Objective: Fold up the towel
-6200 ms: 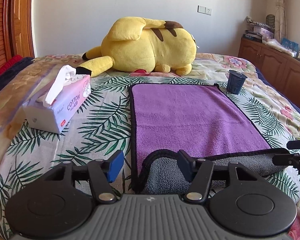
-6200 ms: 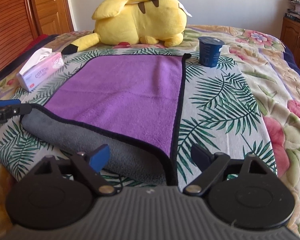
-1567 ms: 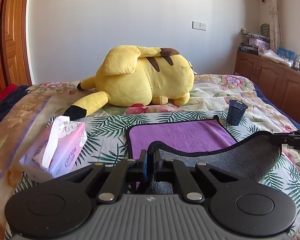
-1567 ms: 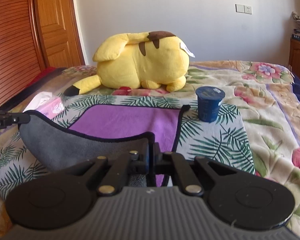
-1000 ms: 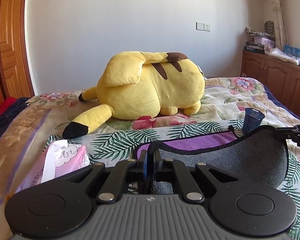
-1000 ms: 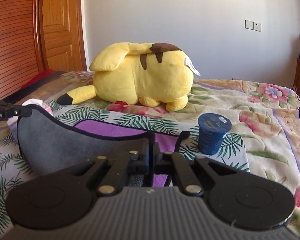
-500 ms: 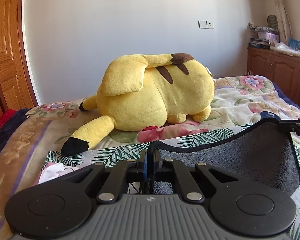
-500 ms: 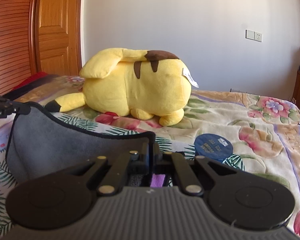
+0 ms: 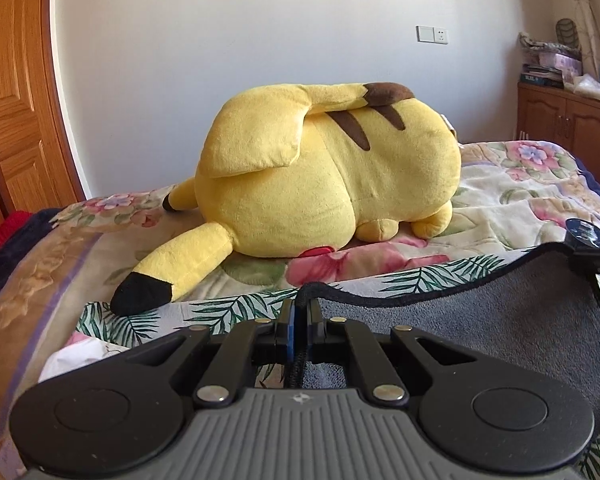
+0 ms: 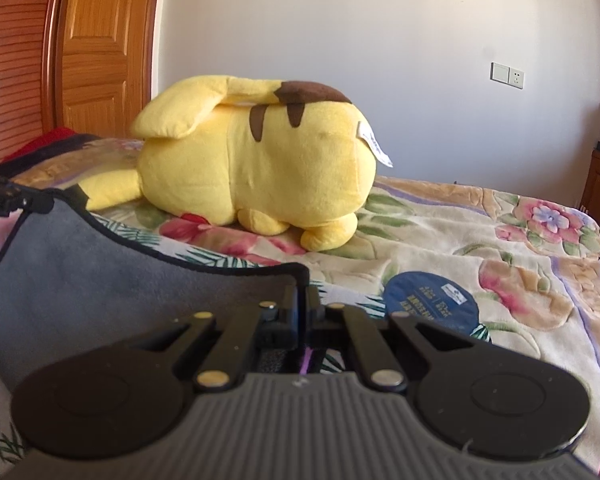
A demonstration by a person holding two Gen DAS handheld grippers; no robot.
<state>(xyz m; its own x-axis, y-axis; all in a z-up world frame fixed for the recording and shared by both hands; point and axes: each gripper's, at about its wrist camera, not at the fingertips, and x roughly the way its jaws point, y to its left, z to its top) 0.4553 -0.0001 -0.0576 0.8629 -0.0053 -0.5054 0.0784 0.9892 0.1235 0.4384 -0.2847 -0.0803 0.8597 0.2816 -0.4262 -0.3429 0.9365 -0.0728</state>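
The towel (image 9: 480, 320) is lifted off the bed and shows its grey underside with a black hem; its purple side is hidden except a sliver in the right wrist view. My left gripper (image 9: 300, 308) is shut on the towel's left near corner. My right gripper (image 10: 302, 292) is shut on the other near corner of the towel (image 10: 100, 280). The held edge sags in a curve between the two grippers. The right gripper shows at the right edge of the left wrist view (image 9: 596, 258), and the left gripper at the left edge of the right wrist view (image 10: 16, 200).
A big yellow plush toy (image 9: 324, 176) lies on the bed just beyond the towel, also in the right wrist view (image 10: 260, 164). A dark blue cup (image 10: 430, 298) stands right of my right gripper. A tissue box (image 9: 80, 356) lies left. A wooden cabinet (image 9: 568, 128) stands at right.
Both grippers closed on the towel's near corners, lifted them and carried them forward over the purple towel toward the plush toy. The purple side is now covered from view.
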